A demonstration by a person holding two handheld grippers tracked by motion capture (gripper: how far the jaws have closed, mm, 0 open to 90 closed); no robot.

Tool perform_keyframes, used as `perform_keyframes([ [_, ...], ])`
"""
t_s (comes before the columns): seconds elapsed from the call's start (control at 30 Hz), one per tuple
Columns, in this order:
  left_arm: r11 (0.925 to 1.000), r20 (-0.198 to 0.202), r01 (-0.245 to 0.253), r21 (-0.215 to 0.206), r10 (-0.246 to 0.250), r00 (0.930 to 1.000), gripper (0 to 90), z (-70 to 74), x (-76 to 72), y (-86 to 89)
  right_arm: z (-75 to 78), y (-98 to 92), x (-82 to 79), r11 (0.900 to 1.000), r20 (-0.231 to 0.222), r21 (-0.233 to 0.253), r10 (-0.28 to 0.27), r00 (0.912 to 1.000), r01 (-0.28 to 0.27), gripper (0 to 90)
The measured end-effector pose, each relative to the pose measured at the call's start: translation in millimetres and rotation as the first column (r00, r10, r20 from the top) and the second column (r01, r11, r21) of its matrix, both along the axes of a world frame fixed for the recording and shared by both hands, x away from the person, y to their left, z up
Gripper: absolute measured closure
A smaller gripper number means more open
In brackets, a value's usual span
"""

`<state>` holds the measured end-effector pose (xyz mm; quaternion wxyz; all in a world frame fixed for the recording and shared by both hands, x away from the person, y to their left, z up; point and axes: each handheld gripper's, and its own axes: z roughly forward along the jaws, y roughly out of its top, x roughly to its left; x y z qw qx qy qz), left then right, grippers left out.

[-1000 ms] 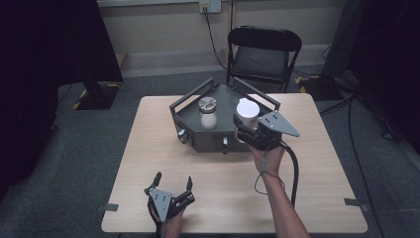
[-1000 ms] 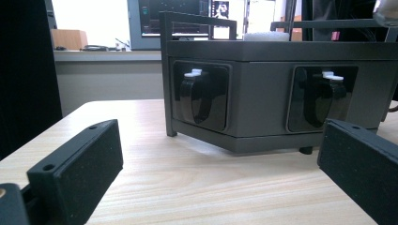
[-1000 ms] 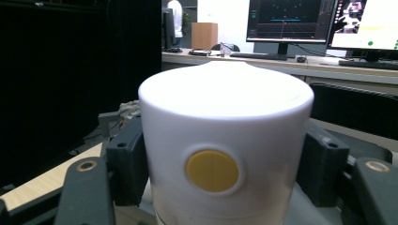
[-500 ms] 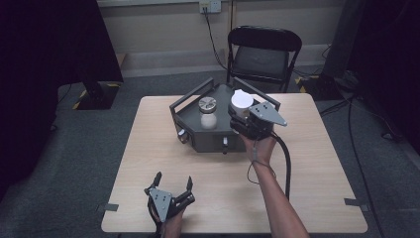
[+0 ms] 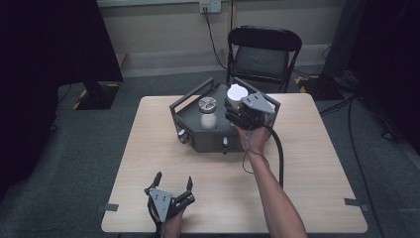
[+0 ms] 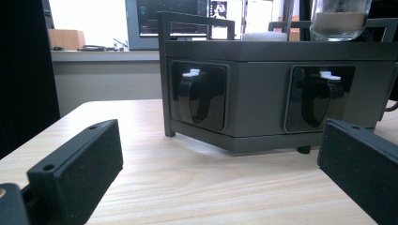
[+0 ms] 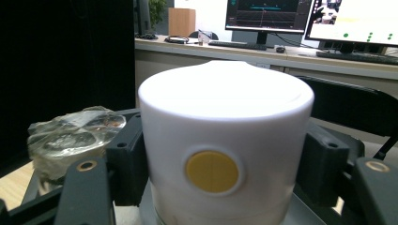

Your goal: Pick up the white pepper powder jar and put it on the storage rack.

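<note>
Pale wood tabletop (image 5: 148,148) carries everything we see. Our right gripper (image 5: 237,106) is clamped on the white canister (image 7: 225,145), jaws pressing both its sides, atop the dark grey box (image 5: 198,131) at the far middle. Just left stands a glass jar (image 5: 208,113). Our left gripper (image 5: 173,186) rests at the near edge, jaws apart.
</note>
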<state>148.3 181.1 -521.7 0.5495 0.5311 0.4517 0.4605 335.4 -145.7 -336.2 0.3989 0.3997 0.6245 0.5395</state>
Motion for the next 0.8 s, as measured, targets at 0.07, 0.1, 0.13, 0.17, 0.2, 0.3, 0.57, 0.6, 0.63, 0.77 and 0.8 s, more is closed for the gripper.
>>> perform_keyframes([
  [0.07, 1.0000, 0.000, 0.000, 0.000, 0.000, 1.0000, 0.0, 0.0, 0.0, 0.0, -0.9, 2.5, 2.7, 1.000, -0.003, -0.006, -0.003, 1.0000, 0.003, 30.4],
  [0.1, 1.0000, 0.001, 0.000, 0.000, 0.000, 1.0000, 0.0, -0.1, 0.0, 0.0, -1.5, 3.3, 4.0, 1.000, -0.006, -0.008, -0.004, 1.0000, 0.003, 30.4],
  [0.13, 1.0000, 0.000, 0.000, 0.000, 0.000, 1.0000, 0.0, -0.1, 0.0, 0.0, -2.1, 4.0, 5.1, 1.000, -0.011, -0.010, -0.004, 0.9999, 0.003, 30.4],
  [0.17, 1.0000, 0.000, 0.000, 0.000, 0.000, 1.0000, 0.0, -0.1, 0.0, 0.0, -2.5, 4.6, 6.1, 1.000, -0.015, -0.013, -0.003, 0.9999, 0.003, 30.4],
  [0.2, 1.0000, 0.001, 0.000, 0.000, 0.000, 1.0000, 0.0, -0.1, 0.0, 0.0, -3.3, 5.5, 6.5, 1.000, -0.016, -0.016, -0.006, 0.9999, 0.006, 30.4],
  [0.3, 1.0000, 0.000, 0.000, 0.000, 0.000, 1.0000, 0.0, 0.0, 0.0, 0.0, -4.9, 5.6, 8.0, 1.000, -0.020, -0.012, -0.007, 0.9998, 0.007, 30.4],
  [0.57, 1.0000, 0.000, 0.000, 0.000, 0.000, 1.0000, 0.1, 0.0, 0.0, 0.0, -8.6, 6.6, 11.3, 1.000, -0.035, -0.012, -0.008, 0.9994, 0.007, 30.4],
  [0.6, 1.0000, 0.000, 0.000, 0.000, 0.000, 1.0000, 0.0, 0.1, 0.0, 0.0, -9.0, 7.1, 11.4, 1.000, -0.033, -0.019, -0.009, 0.9994, 0.008, 30.4],
  [0.63, 1.0000, 0.000, 0.000, 0.000, 0.000, 1.0000, 0.0, 0.1, 0.1, 0.0, -9.8, 6.9, 11.3, 1.000, -0.030, -0.023, -0.009, 0.9995, 0.008, 30.4],
  [0.77, 1.0000, 0.000, 0.000, 0.000, 0.000, 1.0000, 0.1, 0.0, 0.0, 0.0, -11.5, 5.9, 10.3, 1.000, -0.025, -0.020, -0.006, 0.9997, 0.005, 30.4],
  [0.8, 1.0000, 0.000, 0.000, 0.000, 0.000, 1.0000, 0.0, 0.1, 0.0, 0.0, -12.1, 5.9, 9.9, 1.000, -0.023, -0.021, -0.005, 0.9997, 0.005, 30.4],
])
